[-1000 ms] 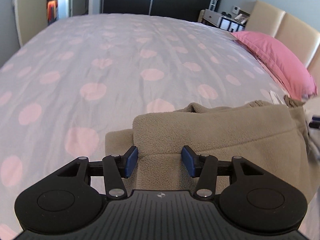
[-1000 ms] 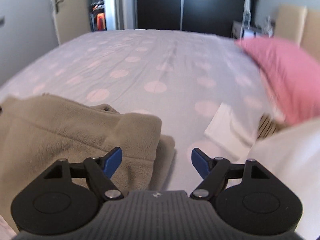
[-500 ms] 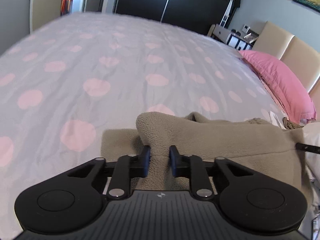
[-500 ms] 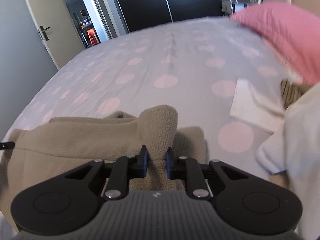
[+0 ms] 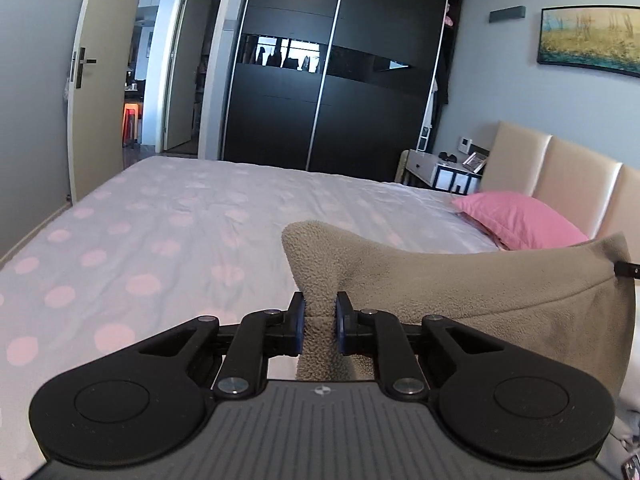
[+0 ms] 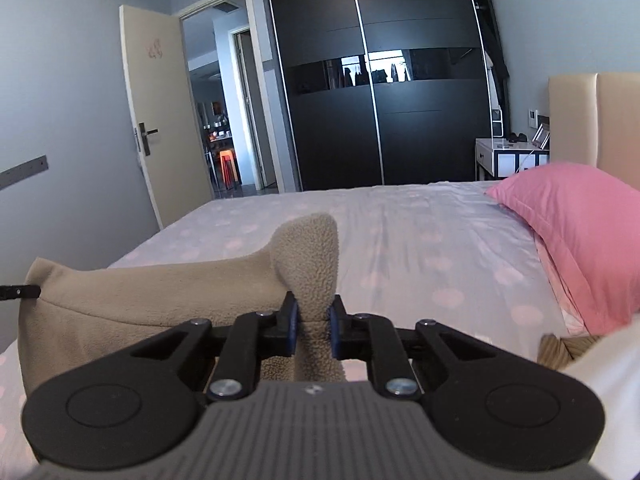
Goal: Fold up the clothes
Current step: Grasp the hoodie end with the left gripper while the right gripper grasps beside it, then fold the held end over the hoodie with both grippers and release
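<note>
- The left gripper [image 5: 319,322] pinches a corner of the beige fleece [image 5: 460,292] at lower centre of its frame.
- The right gripper [image 6: 312,328] clamps the opposite corner, lower centre.
- The fleece [image 6: 140,296] stretches between them, raised above the dotted bed [image 5: 180,240].
- A pink pillow [image 6: 572,232] lies at right, a black wardrobe [image 5: 332,80] behind.
</note>
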The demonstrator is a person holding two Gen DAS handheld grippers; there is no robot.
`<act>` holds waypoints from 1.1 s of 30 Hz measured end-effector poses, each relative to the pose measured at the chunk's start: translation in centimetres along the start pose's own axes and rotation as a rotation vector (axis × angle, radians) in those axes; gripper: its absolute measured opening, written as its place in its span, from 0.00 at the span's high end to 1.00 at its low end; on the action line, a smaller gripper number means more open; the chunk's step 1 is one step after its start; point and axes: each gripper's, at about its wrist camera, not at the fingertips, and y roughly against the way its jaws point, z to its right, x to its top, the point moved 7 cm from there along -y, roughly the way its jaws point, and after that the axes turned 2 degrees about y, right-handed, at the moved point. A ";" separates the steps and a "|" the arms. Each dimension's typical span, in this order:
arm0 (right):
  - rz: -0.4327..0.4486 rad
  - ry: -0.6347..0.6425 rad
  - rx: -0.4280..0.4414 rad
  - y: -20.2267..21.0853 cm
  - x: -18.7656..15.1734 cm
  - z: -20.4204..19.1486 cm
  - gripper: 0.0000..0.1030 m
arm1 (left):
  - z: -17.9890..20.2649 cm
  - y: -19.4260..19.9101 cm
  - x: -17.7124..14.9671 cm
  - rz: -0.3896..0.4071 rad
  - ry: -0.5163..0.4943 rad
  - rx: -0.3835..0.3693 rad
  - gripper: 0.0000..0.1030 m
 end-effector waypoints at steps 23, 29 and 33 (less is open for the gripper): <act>-0.537 -0.149 -0.173 -23.6 -17.1 6.4 0.83 | -4.3 -18.7 -13.6 -0.472 -0.085 0.155 0.85; -0.569 -0.147 -0.190 -24.2 -16.9 6.2 0.78 | -4.1 -18.5 -12.9 -0.484 -0.068 0.164 0.82; -0.539 -0.112 -0.248 -22.3 -14.8 6.4 0.56 | -4.1 -16.0 -10.8 -0.429 -0.053 0.179 0.76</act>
